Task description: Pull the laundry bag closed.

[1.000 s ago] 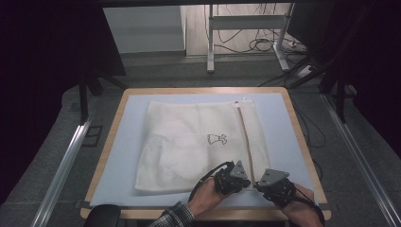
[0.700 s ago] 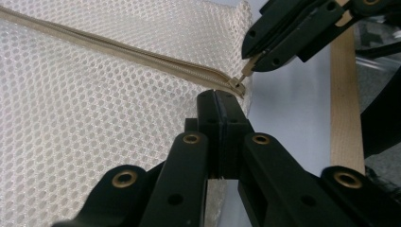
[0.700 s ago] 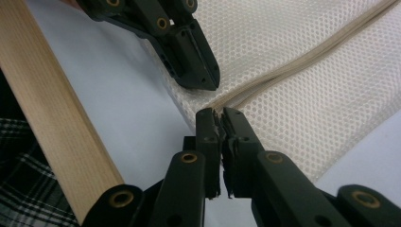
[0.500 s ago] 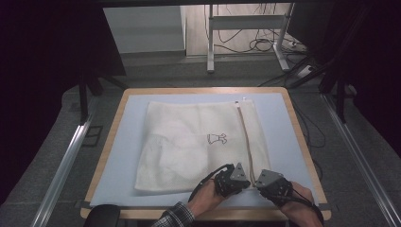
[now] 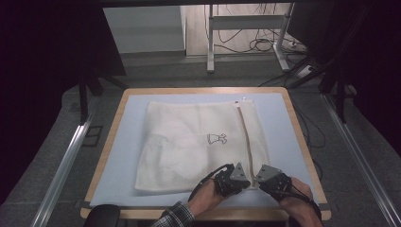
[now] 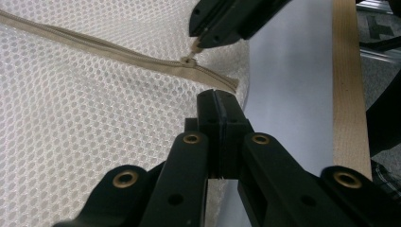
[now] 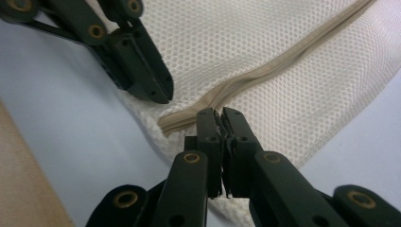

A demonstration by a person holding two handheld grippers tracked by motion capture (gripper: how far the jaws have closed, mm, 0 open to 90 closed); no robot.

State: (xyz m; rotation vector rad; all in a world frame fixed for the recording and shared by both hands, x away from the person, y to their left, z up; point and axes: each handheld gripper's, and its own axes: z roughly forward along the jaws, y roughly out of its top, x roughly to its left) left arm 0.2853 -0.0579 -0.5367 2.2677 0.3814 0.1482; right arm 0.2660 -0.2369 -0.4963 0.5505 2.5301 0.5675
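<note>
Both grippers grasp the mesh bag [image 5: 198, 142]: left gripper [image 6: 218, 101] its corner, right gripper [image 7: 218, 116] the zipper pull [image 6: 190, 60]. Next, the right likely draws it along the zipper [image 5: 245, 137].

Table evenly lit, surroundings dark; close-ups soft near lens.

No readable text, small dark mark, perhaps a logo, on mesh bag [image 5: 198, 142]

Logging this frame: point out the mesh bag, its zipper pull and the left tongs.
mesh bag [image 5: 189, 142], high view, bare mesh middle
zipper pull [image 6: 190, 60], left gripper view, slider body on zipper
left tongs [image 6: 218, 101], left gripper view, closed tips
</note>
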